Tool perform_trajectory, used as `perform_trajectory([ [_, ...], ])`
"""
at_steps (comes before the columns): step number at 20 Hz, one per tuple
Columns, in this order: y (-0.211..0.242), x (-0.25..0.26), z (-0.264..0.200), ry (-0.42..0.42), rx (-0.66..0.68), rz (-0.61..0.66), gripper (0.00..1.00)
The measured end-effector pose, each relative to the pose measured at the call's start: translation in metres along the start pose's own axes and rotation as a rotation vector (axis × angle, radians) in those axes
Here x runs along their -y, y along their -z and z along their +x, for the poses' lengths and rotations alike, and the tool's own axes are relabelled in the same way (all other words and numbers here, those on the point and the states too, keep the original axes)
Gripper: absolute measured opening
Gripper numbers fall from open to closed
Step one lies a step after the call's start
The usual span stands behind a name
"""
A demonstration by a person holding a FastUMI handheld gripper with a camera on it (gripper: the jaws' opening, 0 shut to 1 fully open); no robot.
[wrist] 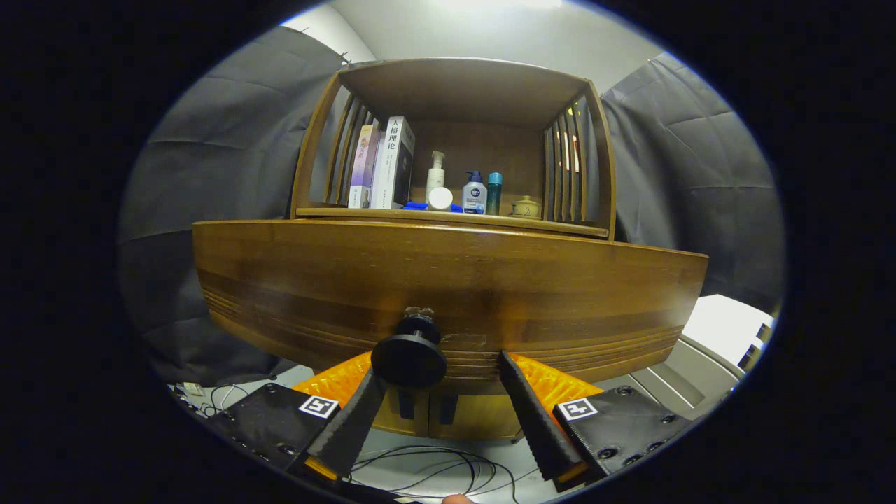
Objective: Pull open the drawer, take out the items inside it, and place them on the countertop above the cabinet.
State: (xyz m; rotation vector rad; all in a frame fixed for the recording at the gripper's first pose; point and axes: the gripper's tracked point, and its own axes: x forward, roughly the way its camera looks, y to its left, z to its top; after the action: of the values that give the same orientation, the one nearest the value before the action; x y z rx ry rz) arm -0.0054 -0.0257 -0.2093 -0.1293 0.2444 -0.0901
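Observation:
The wooden drawer front [546, 294] stands close ahead, and its inside is hidden. Its round black knob [409, 358] sits between my fingers, right against the left fingertip [371, 388] and well apart from the right one. My gripper [441, 369] is open, wider than the knob. Above the drawer front runs the cabinet's countertop [560, 225], under an open wooden shelf box.
On the countertop stand books [383, 164], a pump bottle [435, 175], a white jar [440, 199], a blue-capped bottle [474, 192], a teal bottle [494, 192] and a small clay pot [525, 206]. Cables [434, 465] lie on the floor below. Grey curtains hang on both sides.

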Motion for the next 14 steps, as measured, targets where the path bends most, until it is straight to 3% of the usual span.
perform_trajectory([
  [14,-0.008,0.002,0.034,0.010,0.002,-0.005,0.98],
])
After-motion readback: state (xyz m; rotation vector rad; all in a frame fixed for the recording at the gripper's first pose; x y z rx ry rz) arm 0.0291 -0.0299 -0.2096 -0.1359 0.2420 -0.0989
